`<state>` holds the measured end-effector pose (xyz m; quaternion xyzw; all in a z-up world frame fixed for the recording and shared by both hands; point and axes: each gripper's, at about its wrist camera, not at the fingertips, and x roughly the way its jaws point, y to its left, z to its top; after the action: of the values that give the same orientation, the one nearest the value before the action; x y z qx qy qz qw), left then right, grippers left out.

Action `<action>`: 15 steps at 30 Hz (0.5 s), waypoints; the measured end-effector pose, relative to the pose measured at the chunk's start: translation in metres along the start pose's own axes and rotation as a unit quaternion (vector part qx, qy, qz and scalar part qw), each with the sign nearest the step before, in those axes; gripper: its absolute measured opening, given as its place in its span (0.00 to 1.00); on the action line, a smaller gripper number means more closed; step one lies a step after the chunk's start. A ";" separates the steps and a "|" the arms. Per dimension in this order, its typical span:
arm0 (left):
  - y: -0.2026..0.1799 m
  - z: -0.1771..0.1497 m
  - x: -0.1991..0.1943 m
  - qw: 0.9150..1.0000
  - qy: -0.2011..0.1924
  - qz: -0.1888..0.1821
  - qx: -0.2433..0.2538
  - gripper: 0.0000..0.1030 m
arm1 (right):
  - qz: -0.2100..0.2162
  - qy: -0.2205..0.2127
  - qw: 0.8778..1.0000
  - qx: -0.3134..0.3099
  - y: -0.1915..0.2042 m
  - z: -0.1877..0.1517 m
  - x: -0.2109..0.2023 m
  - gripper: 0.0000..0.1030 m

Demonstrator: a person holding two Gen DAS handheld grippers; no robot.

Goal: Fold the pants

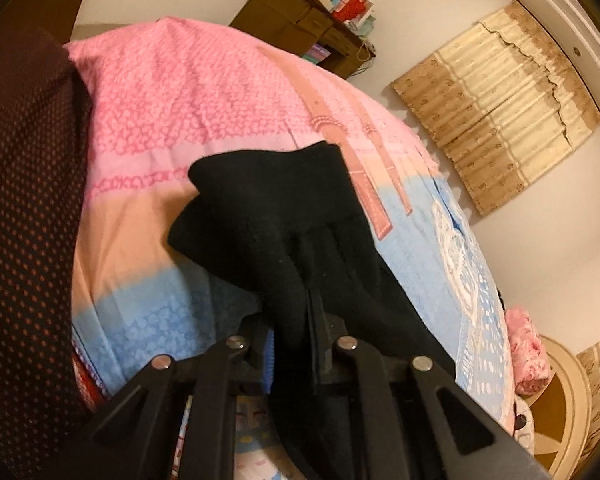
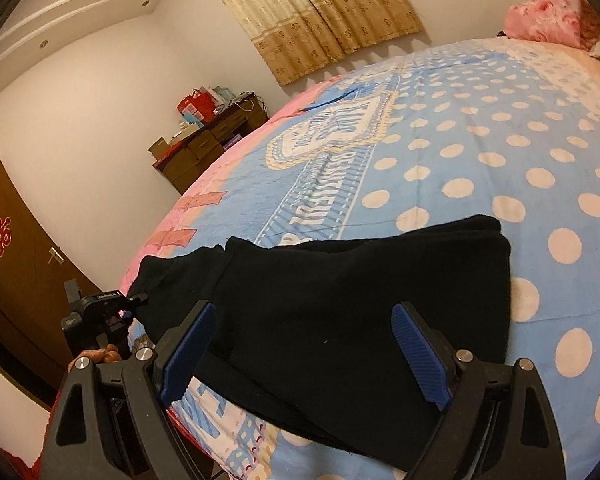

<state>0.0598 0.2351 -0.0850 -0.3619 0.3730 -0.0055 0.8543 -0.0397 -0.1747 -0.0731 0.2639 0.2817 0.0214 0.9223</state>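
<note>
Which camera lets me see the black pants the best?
The right wrist view. There the black fabric pants lie spread on the blue polka-dot bedspread, so most of their shape shows. The left wrist view shows only a bunched end of the pants, clamped in the left gripper.

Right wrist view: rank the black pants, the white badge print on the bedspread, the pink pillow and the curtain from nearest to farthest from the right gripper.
1. black pants, right at the right gripper, between its open fingers.
2. white badge print, mid-bed, ahead and slightly left.
3. pink pillow, far right end of the bed.
4. curtain, on the back wall; close to the pillow's range, roughly tied.
</note>
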 end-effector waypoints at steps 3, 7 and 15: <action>-0.007 -0.004 -0.009 1.000 -0.011 -0.001 0.016 0.13 | -0.003 -0.002 1.000 0.001 -0.002 0.000 -0.002 0.88; -0.034 -0.003 -0.031 0.997 -0.036 -0.026 0.060 0.13 | -0.006 -0.006 1.000 0.018 -0.011 0.001 -0.007 0.88; -0.149 -0.053 -0.079 0.950 -0.040 -0.158 0.267 0.10 | -0.059 -0.064 0.993 0.076 -0.063 0.009 -0.056 0.88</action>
<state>0.0078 0.1151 0.0337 -0.1751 0.2615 -0.2249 0.9222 -0.0891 -0.2440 -0.0698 0.3168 0.2383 -0.0716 0.9153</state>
